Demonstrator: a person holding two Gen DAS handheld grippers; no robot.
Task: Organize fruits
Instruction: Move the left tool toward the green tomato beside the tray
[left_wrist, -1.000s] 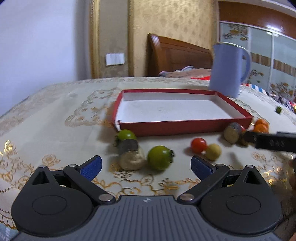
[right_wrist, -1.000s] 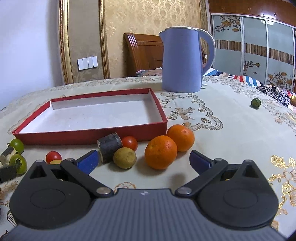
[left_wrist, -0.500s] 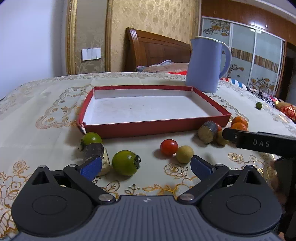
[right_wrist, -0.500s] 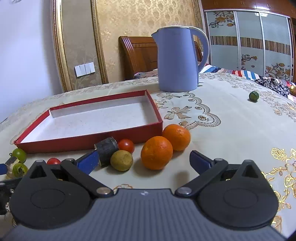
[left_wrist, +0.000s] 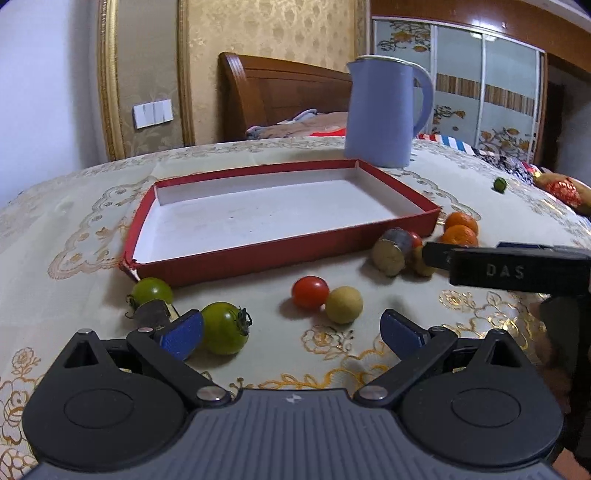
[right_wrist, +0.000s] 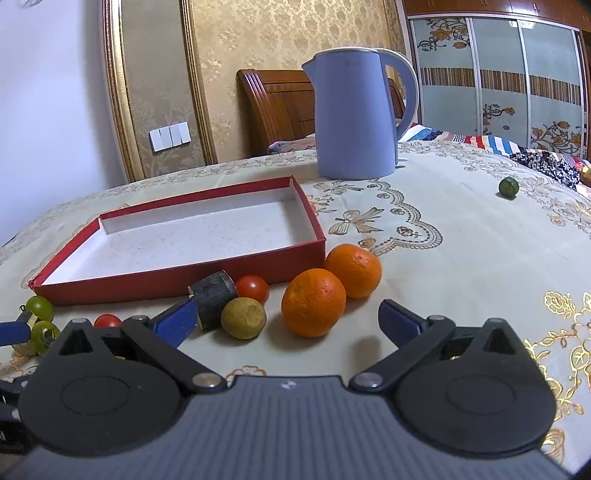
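An empty red box with a white floor lies on the cloth. In front of it, the left wrist view has two green tomatoes, a red tomato, a tan round fruit and a dark cut stub. My left gripper is open, just short of them. In the right wrist view two oranges lie by the box corner, with a red tomato, a yellow-green fruit and the stub. My right gripper is open, the near orange between its fingers.
A blue kettle stands behind the box. A small green fruit lies alone at the far right. The embroidered cloth spreads to the right of the oranges. A wooden headboard rises beyond the table.
The left gripper has swung right and drawn back, so the green tomato now sits by its left finger. The right gripper has edged closer to the oranges. Both stay open.
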